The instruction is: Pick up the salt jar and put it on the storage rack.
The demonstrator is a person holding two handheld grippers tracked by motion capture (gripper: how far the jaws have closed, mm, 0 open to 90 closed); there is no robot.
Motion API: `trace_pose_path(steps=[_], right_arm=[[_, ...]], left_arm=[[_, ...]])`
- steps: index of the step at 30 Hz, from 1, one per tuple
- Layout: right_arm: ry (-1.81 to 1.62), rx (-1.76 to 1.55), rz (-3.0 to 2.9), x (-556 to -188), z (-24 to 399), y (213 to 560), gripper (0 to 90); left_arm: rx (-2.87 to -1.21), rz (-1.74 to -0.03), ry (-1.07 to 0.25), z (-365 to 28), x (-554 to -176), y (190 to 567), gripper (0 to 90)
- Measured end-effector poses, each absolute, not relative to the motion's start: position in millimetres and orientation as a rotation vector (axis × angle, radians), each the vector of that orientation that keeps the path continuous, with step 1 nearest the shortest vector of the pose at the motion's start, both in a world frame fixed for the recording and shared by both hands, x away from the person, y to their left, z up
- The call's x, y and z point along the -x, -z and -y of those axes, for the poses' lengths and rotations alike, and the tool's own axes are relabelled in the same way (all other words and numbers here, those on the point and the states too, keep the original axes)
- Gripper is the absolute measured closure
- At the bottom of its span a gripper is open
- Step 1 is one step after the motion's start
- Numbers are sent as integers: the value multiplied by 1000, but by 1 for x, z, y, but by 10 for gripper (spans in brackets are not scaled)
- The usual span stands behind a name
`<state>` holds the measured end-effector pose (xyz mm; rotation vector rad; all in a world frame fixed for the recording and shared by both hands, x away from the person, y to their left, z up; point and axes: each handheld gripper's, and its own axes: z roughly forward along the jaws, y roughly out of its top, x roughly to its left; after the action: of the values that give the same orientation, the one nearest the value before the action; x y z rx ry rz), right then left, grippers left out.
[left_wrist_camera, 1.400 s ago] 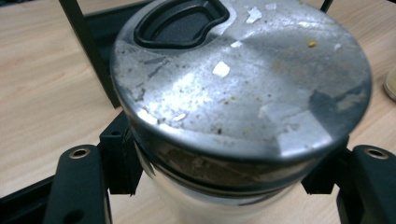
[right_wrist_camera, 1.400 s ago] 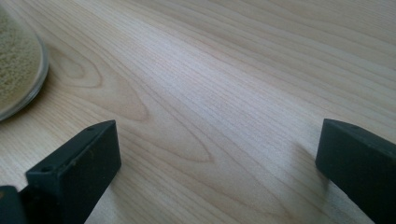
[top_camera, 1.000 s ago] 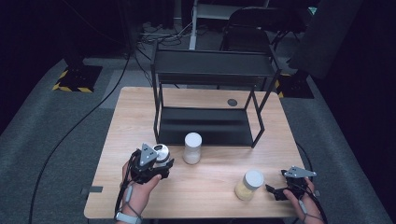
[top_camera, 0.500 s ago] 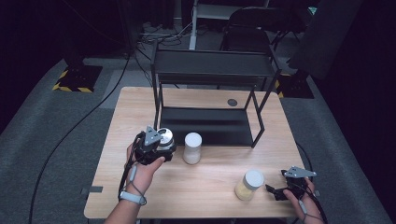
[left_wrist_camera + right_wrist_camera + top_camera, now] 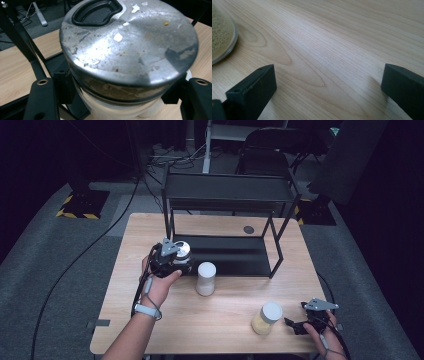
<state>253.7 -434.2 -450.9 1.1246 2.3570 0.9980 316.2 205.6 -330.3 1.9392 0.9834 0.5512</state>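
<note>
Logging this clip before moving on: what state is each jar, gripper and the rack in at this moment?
Left gripper: shut on the metal-lidded jar, lid on.
Right gripper: open, holding nothing, low over the table.
White jar: upright on the table, capped.
Yellowish jar: upright, capped, beside the right gripper.
Black rack: both shelves bare.

My left tool [image 5: 172, 261] carries a jar [image 5: 181, 251] beside the rack's front post [image 5: 171, 227]; a white jar [image 5: 205, 278] crowds its right. Bare bench [image 5: 220, 320] lies nearer me.
</note>
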Motion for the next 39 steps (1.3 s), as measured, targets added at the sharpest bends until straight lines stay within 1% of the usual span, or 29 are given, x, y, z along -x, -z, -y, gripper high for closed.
trace_pose_path(steps=[16,20,26,30,33,39], right_arm=[[-998,-1124,-2357,-254,434,451,3],[-998,-1124,-2357,-254,434,451,3],[-998,-1125,-2357,-254,434,451,2],[-998,-1124,-2357,-254,434,451,3],[-997,-1123,-2357,-254,434,451,3],[-999,-1118,-2359,-253,435,451,2]], left_arm=[[-1978,-951,-576,-186,-366,336,303],[-1962,-968,-552,-185,-380,343,303],[-1988,-973,-551,-176,-397,353,303],[-2006,-974,-554,-170,-405,360,303],[-1998,-977,-528,-167,-411,366,303],[-2002,-994,-517,-161,-421,378,303]])
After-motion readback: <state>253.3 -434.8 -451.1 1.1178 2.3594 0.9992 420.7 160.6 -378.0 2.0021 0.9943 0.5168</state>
